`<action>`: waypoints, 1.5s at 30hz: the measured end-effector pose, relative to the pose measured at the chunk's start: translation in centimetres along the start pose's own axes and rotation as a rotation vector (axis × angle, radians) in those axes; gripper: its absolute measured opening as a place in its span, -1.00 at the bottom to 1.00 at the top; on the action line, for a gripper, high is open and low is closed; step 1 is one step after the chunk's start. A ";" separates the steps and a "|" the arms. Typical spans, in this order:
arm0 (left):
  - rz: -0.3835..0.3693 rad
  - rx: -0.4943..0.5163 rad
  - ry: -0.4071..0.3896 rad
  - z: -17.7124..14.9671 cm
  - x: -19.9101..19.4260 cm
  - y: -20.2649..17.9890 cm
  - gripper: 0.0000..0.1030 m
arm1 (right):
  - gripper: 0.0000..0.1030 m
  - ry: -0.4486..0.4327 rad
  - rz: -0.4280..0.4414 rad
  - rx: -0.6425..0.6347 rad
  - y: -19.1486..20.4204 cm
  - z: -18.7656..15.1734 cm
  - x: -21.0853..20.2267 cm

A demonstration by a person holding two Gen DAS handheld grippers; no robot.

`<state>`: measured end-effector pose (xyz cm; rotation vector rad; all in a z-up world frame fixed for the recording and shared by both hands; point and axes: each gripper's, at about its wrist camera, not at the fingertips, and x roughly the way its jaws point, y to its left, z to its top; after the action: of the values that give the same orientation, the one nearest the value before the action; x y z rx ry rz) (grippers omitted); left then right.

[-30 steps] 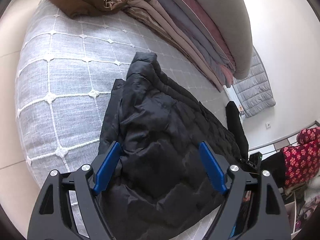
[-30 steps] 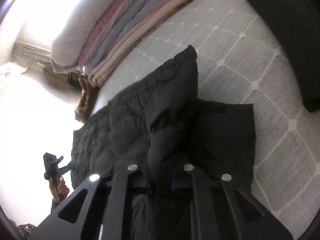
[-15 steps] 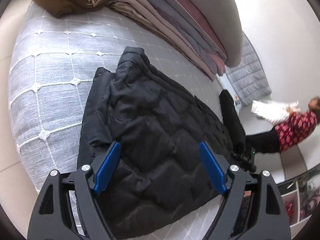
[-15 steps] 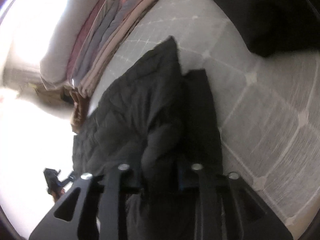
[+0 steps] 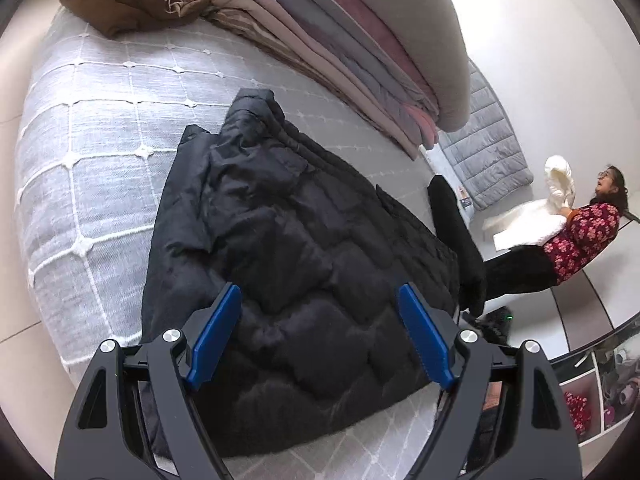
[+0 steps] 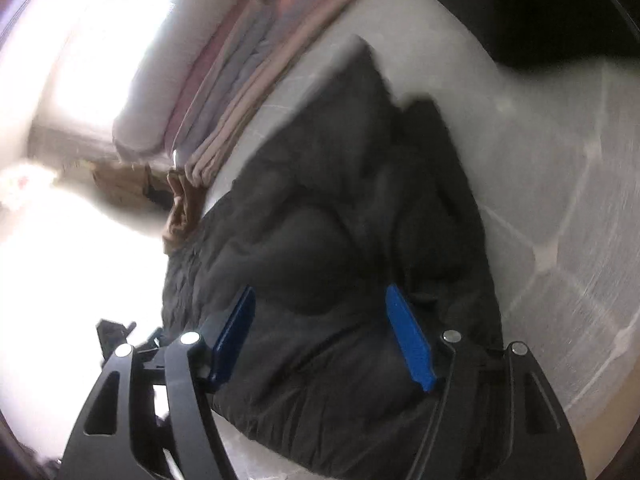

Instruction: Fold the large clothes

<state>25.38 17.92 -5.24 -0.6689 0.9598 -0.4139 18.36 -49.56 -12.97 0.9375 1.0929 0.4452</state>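
Left gripper [image 5: 320, 332] wide open, holding nothing, above black jacket [image 5: 288, 264]. Right gripper [image 6: 322, 334] likewise open, empty, blurred view. Jacket flat on grey quilted bed [image 5: 92, 136]; folded blankets [image 5: 340, 52] far side. Woman [image 5: 576, 236] with white cloth far right, left view only.
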 end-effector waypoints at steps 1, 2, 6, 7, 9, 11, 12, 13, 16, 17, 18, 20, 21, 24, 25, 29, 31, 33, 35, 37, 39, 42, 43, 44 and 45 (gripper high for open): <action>-0.003 -0.001 -0.007 -0.2 -0.6 0.0 0.51 | 0.28 -0.023 -0.002 0.011 0.0 -0.1 -0.6; -0.003 0.000 -0.016 -0.5 -1.2 0.1 0.51 | 0.28 -0.049 -0.017 0.007 0.5 -0.2 -1.2; -0.014 -0.048 -0.043 -1.5 -3.8 1.9 0.51 | 0.29 -0.110 -0.048 -0.118 5.3 -2.0 -3.2; -0.032 -0.074 -0.045 -1.8 -4.3 2.5 0.51 | 0.30 -0.120 -0.060 -0.164 6.8 -2.7 -3.4; -0.068 -0.127 -0.040 -2.9 -4.9 3.9 0.51 | 0.55 -0.129 -0.100 -0.297 10.7 -4.7 -3.4; -0.125 -0.187 -0.038 -3.9 -5.3 5.2 0.51 | 0.59 -0.108 -0.088 -0.369 13.5 -7.0 -2.5; -0.158 -0.218 -0.039 -4.5 -5.5 5.9 0.51 | 0.59 -0.087 -0.072 -0.393 14.6 -7.7 -2.0; -0.180 -0.244 -0.043 -4.8 -5.8 6.5 0.51 | 0.59 -0.062 -0.052 -0.417 16.1 -8.8 -0.8; -0.257 -0.310 -0.043 -5.9 -6.5 8.1 0.51 | 0.59 -0.005 -0.001 -0.450 18.7 -11.0 1.8; -0.271 -0.331 -0.046 -6.3 -6.9 8.6 0.51 | 0.59 0.025 0.011 -0.456 19.7 -11.9 3.0; -0.277 -0.342 -0.050 -6.6 -7.2 9.1 0.51 | 0.59 0.048 0.023 -0.464 20.6 -12.7 4.1; -0.286 -0.365 -0.058 -7.3 -7.6 9.9 0.54 | 0.59 0.085 0.049 -0.485 22.5 -13.8 6.2; -0.287 -0.377 -0.065 -7.7 -7.8 10.4 0.57 | 0.59 0.101 0.053 -0.500 22.8 -14.5 6.7; -0.321 -0.410 -0.066 -8.4 -7.6 11.4 0.63 | 0.59 0.138 0.063 -0.549 25.5 -16.6 9.8; -0.328 -0.420 -0.063 -8.5 -7.2 11.6 0.64 | 0.59 0.145 0.067 -0.556 25.5 -17.2 9.8; -0.350 -0.469 -0.032 -9.0 -5.3 12.8 0.65 | 0.59 0.162 0.087 -0.567 27.3 -18.1 12.0; -0.350 -0.479 -0.020 -9.3 -4.3 13.1 0.65 | 0.59 0.165 0.086 -0.566 27.5 -18.3 12.5; -0.348 -0.477 -0.016 -9.6 -3.4 13.1 0.65 | 0.59 0.173 0.092 -0.562 27.8 -18.3 13.0; -0.334 -0.459 -0.016 -9.5 -3.1 12.9 0.65 | 0.59 0.177 0.091 -0.560 27.6 -18.4 12.9; -0.316 -0.431 -0.024 -9.1 -3.0 12.4 0.65 | 0.59 0.178 0.092 -0.553 27.3 -18.2 12.8; -0.309 -0.417 -0.028 -8.8 -2.8 12.1 0.65 | 0.59 0.170 0.091 -0.544 27.0 -18.0 12.7; -0.294 -0.398 -0.020 -8.0 -2.0 11.4 0.65 | 0.59 0.146 0.074 -0.533 26.1 -17.5 11.9; -0.288 -0.393 -0.018 -7.7 -1.9 11.3 0.65 | 0.59 0.135 0.060 -0.534 25.9 -17.3 11.5; -0.277 -0.386 -0.018 -7.4 -1.9 11.3 0.65 | 0.59 0.118 0.041 -0.536 25.5 -17.0 10.7; -0.271 -0.382 -0.018 -7.2 -1.9 11.2 0.65 | 0.59 0.087 0.032 -0.525 24.8 -16.3 9.3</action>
<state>18.63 24.81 -14.60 -1.1559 0.9428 -0.4664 10.90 -22.24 -0.15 0.4749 0.9713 0.7613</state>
